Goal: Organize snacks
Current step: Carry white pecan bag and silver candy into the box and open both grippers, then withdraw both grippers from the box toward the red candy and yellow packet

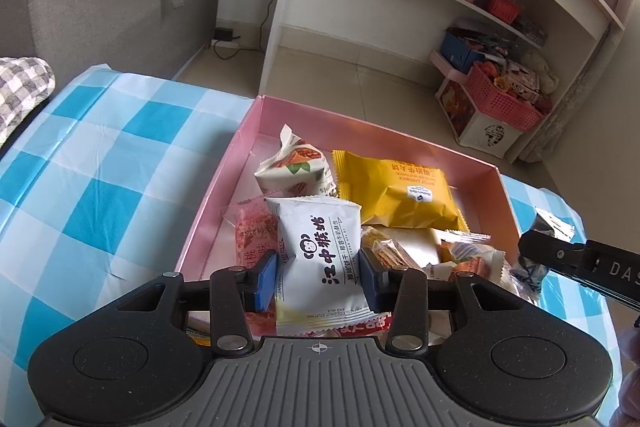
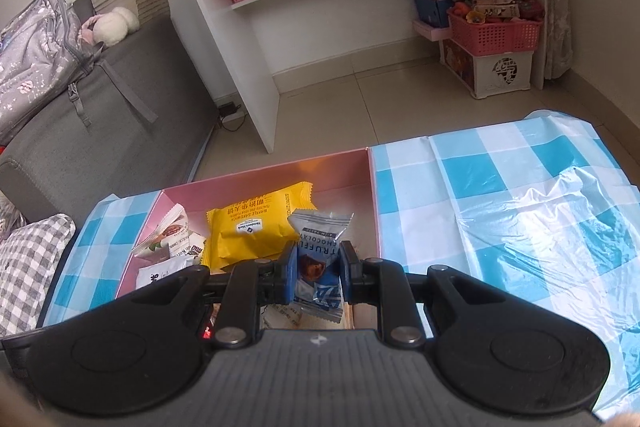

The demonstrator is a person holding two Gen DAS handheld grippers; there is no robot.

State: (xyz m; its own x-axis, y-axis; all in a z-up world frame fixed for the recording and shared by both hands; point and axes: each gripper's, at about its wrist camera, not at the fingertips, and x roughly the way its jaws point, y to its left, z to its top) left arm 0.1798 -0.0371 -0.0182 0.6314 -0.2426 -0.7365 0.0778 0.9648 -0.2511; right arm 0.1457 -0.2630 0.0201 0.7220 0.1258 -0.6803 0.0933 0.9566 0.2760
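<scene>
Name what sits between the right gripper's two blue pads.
A blue chocolate truffle packet, pinched by the right gripper above the pink box; the right wrist view shows it.

Soft daylight is filling both my views; glare is bleaching the clear plastic sheet (image 2: 532,223), the fisheye is bending the edges, corners are darkening.

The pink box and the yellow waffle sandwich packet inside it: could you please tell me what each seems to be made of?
The pink box looks like thin cardboard with a satin coating: flat straight walls, sharp folded corners, a soft sheen inside. The yellow waffle sandwich packet looks like printed plastic film, fairly matte: puffy, creased, with zigzag-cut sealed ends. A foil lining cannot be ruled out.
</scene>
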